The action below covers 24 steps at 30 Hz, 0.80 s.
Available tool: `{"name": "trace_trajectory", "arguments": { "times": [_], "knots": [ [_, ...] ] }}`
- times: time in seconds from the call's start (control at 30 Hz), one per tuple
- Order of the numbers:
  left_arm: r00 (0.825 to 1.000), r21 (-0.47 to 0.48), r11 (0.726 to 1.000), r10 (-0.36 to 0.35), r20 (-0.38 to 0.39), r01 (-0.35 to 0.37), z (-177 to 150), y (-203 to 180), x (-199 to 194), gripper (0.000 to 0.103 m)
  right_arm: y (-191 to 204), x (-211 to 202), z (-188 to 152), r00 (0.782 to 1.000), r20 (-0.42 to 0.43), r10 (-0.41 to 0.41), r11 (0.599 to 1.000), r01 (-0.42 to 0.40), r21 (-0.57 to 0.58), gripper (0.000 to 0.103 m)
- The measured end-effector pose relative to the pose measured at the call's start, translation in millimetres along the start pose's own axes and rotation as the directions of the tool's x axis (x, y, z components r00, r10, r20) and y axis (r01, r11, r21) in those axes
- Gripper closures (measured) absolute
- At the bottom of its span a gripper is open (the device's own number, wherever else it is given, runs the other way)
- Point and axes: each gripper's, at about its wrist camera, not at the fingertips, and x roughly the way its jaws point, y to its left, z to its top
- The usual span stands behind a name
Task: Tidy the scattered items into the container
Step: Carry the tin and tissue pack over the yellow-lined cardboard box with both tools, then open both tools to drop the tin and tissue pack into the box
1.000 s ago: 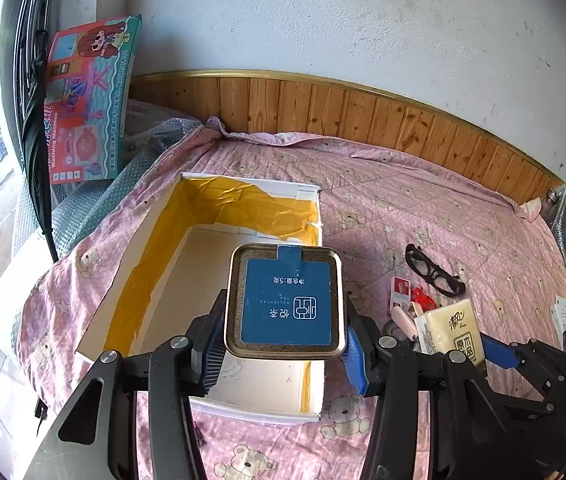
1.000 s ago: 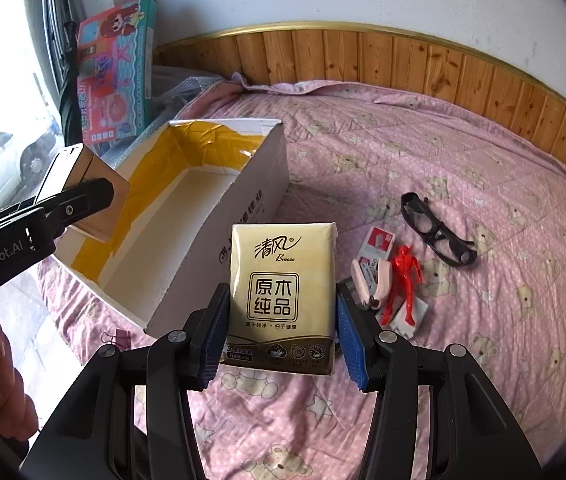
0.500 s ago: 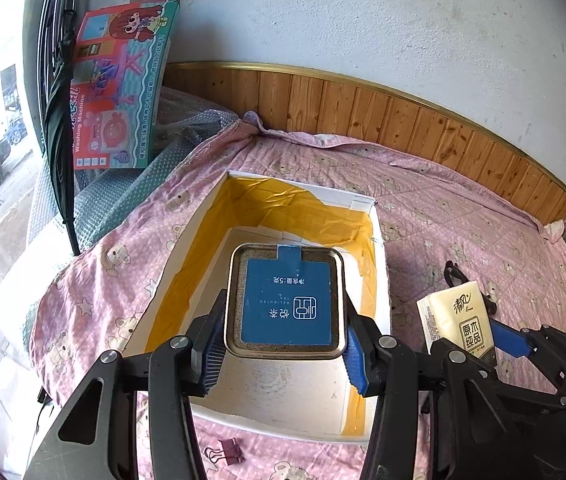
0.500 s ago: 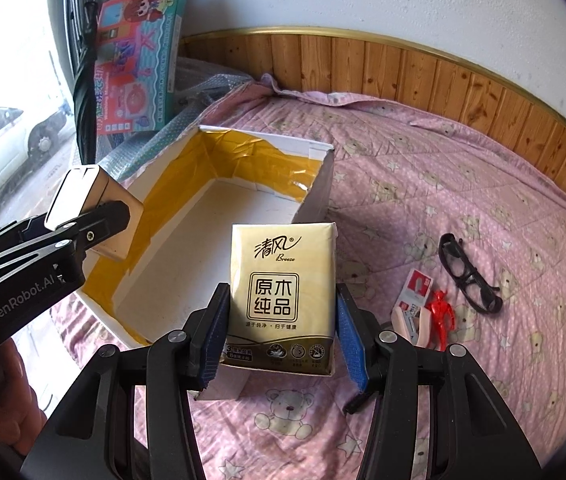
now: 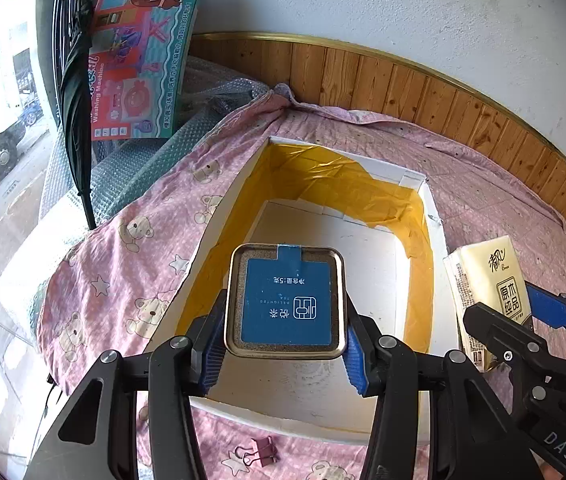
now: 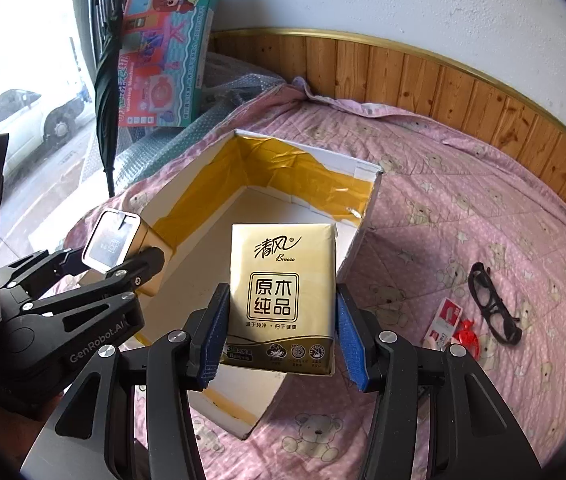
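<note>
We hold the tea tin [image 5: 286,304] pinched in the left gripper [image 5: 283,350] over the box [image 5: 435,236] at frame centre; the right gripper [image 6: 279,338] clamps the tissue pack [image 6: 283,300], seemingly above the box's near wall. Releasing there could drop it outside.

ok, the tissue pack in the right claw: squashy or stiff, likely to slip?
The tissue pack is probably soft and light: film-wrapped paper. Its sides look barely dented between the right claw pads, so the squeeze seems gentle. Glossy wrap could slide; dropped into the box, it should land flat, not roll.
</note>
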Motion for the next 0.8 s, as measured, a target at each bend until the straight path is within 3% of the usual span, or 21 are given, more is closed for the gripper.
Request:
{"name": "trace_trajectory", "arguments": {
  "times": [0.2,0.43,0.8],
  "knots": [
    [0.999,0.006,1.000,0.015,-0.036,-0.015,-1.9,5.6,12.4,0.052,14.2,8.8,7.1,0.995,0.008,0.097,0.995,-0.097,-0.023,0.050],
    [0.996,0.020,0.999,0.043,-0.079,-0.041,-4.0,13.5,27.7,0.052,16.9,30.2,8.8,0.988,-0.027,0.151,0.988,-0.152,-0.039,0.050],
    [0.991,0.054,0.998,0.044,-0.130,-0.037,-3.6,9.2,45.6,0.052,2.5,67.9,9.3,0.985,-0.096,0.140,0.988,-0.145,-0.050,0.048]
  ]
}}
